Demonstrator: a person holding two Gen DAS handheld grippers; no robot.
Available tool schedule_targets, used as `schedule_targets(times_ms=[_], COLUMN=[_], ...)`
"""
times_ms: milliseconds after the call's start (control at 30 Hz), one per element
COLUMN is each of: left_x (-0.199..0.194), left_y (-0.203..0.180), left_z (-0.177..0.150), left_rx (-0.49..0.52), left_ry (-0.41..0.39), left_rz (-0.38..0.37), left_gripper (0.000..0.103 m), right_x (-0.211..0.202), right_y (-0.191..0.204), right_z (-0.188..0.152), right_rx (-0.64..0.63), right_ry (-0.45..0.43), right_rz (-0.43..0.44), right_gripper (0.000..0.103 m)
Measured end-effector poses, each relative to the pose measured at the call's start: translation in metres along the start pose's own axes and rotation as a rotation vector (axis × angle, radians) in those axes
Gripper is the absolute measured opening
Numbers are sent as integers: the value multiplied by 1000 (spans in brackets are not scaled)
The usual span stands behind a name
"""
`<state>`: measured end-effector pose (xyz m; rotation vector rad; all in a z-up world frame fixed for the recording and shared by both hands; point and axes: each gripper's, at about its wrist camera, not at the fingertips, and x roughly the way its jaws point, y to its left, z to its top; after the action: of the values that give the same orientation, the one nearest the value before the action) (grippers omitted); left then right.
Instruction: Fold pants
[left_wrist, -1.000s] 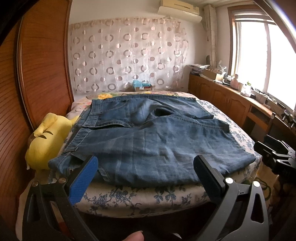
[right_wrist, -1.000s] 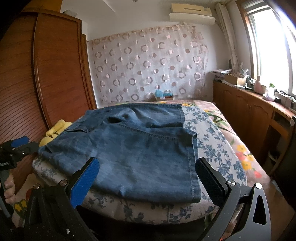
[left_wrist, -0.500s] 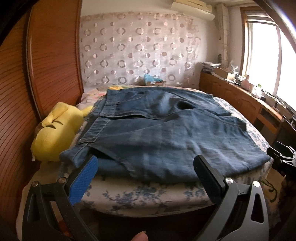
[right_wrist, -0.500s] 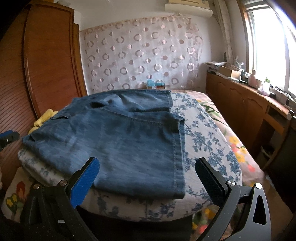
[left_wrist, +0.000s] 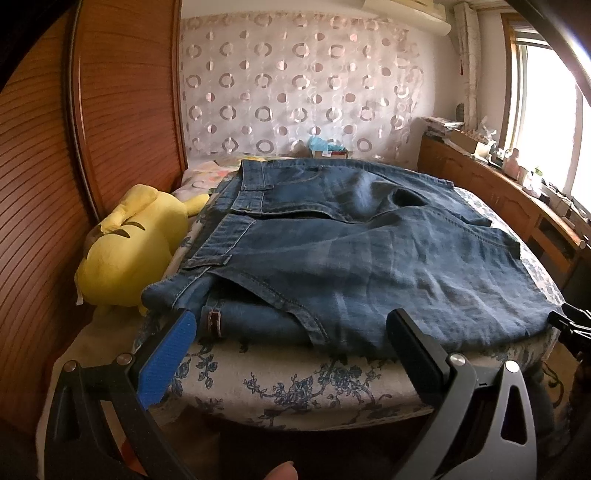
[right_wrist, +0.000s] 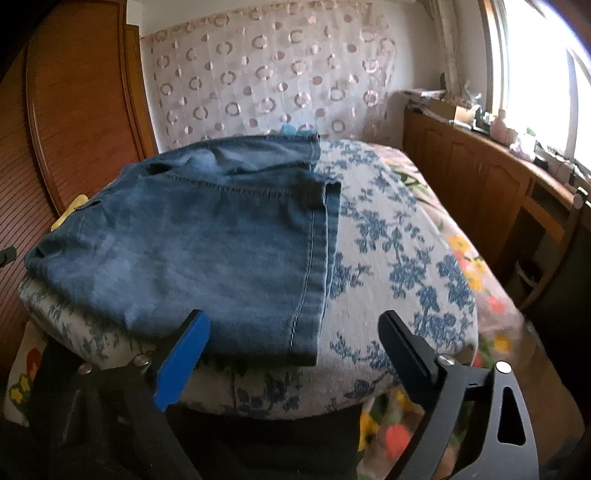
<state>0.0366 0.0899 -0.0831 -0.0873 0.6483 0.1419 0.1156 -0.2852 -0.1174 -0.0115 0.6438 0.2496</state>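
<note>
Blue denim pants (left_wrist: 351, 254) lie folded over on the flowered bed (left_wrist: 295, 384), waistband at the left, leg hems at the right. My left gripper (left_wrist: 291, 328) is open and empty, just in front of the near left edge of the pants. In the right wrist view the pants (right_wrist: 207, 240) fill the left half of the bed. My right gripper (right_wrist: 291, 332) is open and empty at the near right hem corner. The right gripper's tip (left_wrist: 570, 325) shows at the right edge of the left wrist view.
A yellow plush toy (left_wrist: 129, 251) lies left of the pants against a wooden wardrobe (left_wrist: 44, 184). A wooden cabinet (right_wrist: 480, 177) with clutter runs under the window at the right. A patterned curtain (left_wrist: 295, 92) hangs behind the bed.
Both grippers have moved closer to the bed's near edge and lower. The pants have not moved. Both grippers stay open.
</note>
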Motion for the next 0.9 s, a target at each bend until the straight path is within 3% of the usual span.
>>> schedule_targets(times_ms=[267,367,533,800,900], left_x=[6,7,9,10,14], left_y=[2,5,16,51,67], left_z=[-3,-4,-4,1,4], left_rx=[5,1,-17,-66,-86], left_ry=[21,25,25,5,3], left_rz=[5,11,19,38,40], left_gripper=[103,103,103,102,92], right_x=[-17,-28,-43,-54,-62], right_y=[2,5,6,5,3], right_z=[-6,-10,-13,-14,-16], right_rx=[2,-6,-20,-28,-32], right_ry=[24,25,28,11,7], right_rz=[42,50,56,71,69], right_gripper=[71,60,31,26,26])
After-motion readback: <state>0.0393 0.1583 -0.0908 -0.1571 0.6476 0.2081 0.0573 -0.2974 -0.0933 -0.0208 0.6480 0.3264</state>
